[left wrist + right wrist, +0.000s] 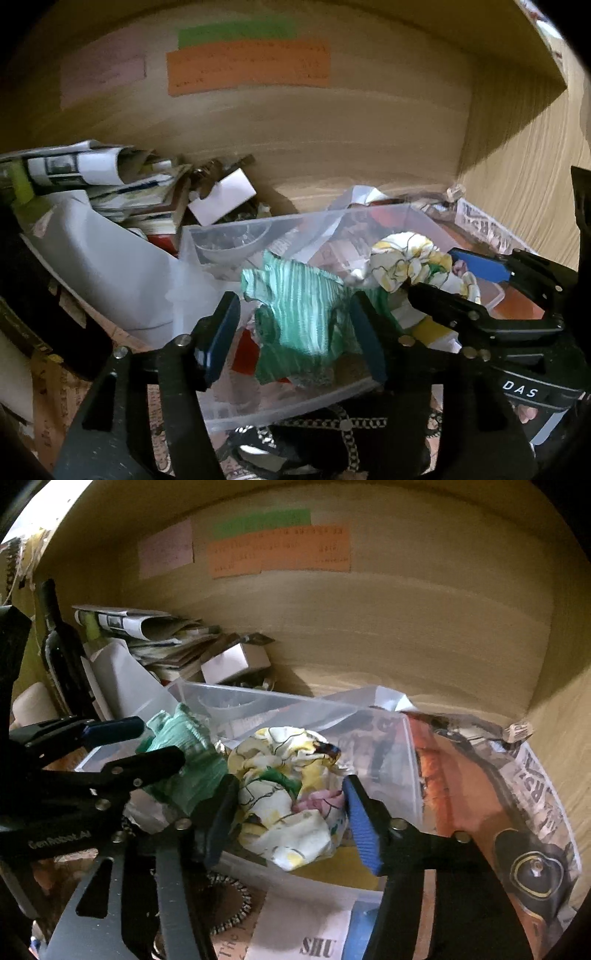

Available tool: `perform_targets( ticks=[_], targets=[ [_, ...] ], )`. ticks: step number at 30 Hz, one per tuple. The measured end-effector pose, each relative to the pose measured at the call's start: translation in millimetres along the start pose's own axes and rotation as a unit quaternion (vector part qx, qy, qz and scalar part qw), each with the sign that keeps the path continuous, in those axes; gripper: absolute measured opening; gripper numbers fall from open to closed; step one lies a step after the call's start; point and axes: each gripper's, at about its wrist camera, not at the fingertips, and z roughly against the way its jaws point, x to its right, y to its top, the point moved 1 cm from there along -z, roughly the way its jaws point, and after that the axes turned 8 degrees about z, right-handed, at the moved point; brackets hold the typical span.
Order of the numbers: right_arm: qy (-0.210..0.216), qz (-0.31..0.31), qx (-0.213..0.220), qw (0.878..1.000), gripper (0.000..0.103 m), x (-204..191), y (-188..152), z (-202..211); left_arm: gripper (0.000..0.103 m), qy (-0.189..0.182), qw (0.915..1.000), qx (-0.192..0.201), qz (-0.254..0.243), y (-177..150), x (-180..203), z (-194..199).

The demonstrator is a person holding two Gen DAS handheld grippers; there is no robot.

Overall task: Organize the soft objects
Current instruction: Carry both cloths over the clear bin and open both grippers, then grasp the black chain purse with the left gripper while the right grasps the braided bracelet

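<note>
Wooden alcove back wall point(332, 147) with orange note point(247, 68) and green note point(236, 33) stuck on; cluttered worktop below.

Left tongs point(293, 332) straddle the green striped cloth point(295, 306), both blue pads touching or nearly touching it; looks like a grip, though the cloth bulges loosely between them. Right tongs point(290, 816) bracket the yellow floral cloth point(288, 794), pads pressed against its sides, apparently holding it. Both bundles hang over or inside the clear plastic bin point(280, 402), green to the left, floral just beside it on the right.

Judgement: both cloths are light, limp and crumpled, nothing fragile. They compress and slip, so pinch through the thick middle of the wad, not a loose edge, or a corner trails and snags the bin rim.

Outward: folded newspapers point(147, 627), white box point(236, 662), dark bottle point(55, 646) at left, printed magazine point(517, 794) at right, white sheet point(110, 273) leaning left of the bin.
</note>
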Motion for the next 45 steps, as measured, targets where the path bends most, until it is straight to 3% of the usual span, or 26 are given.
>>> perform_targets(
  ticks=[3, 14, 18, 21, 27, 29, 31, 37, 39, 41, 45],
  targets=[
    [-0.008, 0.005, 0.011, 1.000, 0.065, -0.7, -0.3, 10.6, 0.068, 0.000, 0.9999, 0.014, 0.002, -1.0, -1.5, 13.9],
    [0.006, 0.027, 0.044, 0.999, 0.071, -14.1, -9.7, 53.3, 0.078, -0.003, 0.9997, 0.024, 0.008, -25.6, -5.8, 54.5],
    [0.032, 0.041, 0.024, 0.998, 0.071, -28.0, -23.5, 52.7, 0.079, -0.002, 0.9999, 0.002, 0.010, -40.9, -9.8, 49.2],
    [0.043, 0.057, -0.001, 0.997, 0.071, -38.9, -34.6, 43.0, 0.079, 0.024, 0.9996, 0.010, -0.002, -50.0, -8.1, 50.4],
    [0.047, 0.068, -0.044, 0.996, 0.070, -43.8, -48.5, 18.7, 0.079, 0.015, 0.9998, -0.009, 0.008, -63.1, -13.3, 51.2],
    [0.054, 0.061, -0.053, 0.995, 0.065, -41.6, -50.6, 12.1, 0.079, 0.006, 0.9995, -0.025, 0.019, -67.3, -18.4, 46.1],
    [0.063, 0.057, -0.061, 0.994, 0.048, -40.7, -51.8, 7.2, 0.079, -0.003, 0.9985, -0.044, 0.033, -71.2, -23.7, 38.0],
    [0.084, 0.045, -0.068, 0.993, 0.017, -41.7, -57.8, 3.4, 0.078, -0.032, 0.9940, -0.074, 0.074, -74.3, -34.3, 19.2],
    [0.084, 0.045, -0.065, 0.993, 0.012, -42.1, -58.4, 3.4, 0.075, -0.042, 0.9923, -0.081, 0.084, -74.3, -34.6, 14.7],
    [0.084, 0.045, -0.059, 0.994, 0.011, -42.3, -59.6, 6.9, 0.064, -0.051, 0.9910, -0.090, 0.085, -75.5, -32.8, 10.1],
    [0.075, 0.039, -0.041, 0.996, 0.009, -39.4, -60.6, 17.7, 0.051, -0.051, 0.9922, -0.082, 0.078, -76.1, -28.6, 11.2]
  ],
)
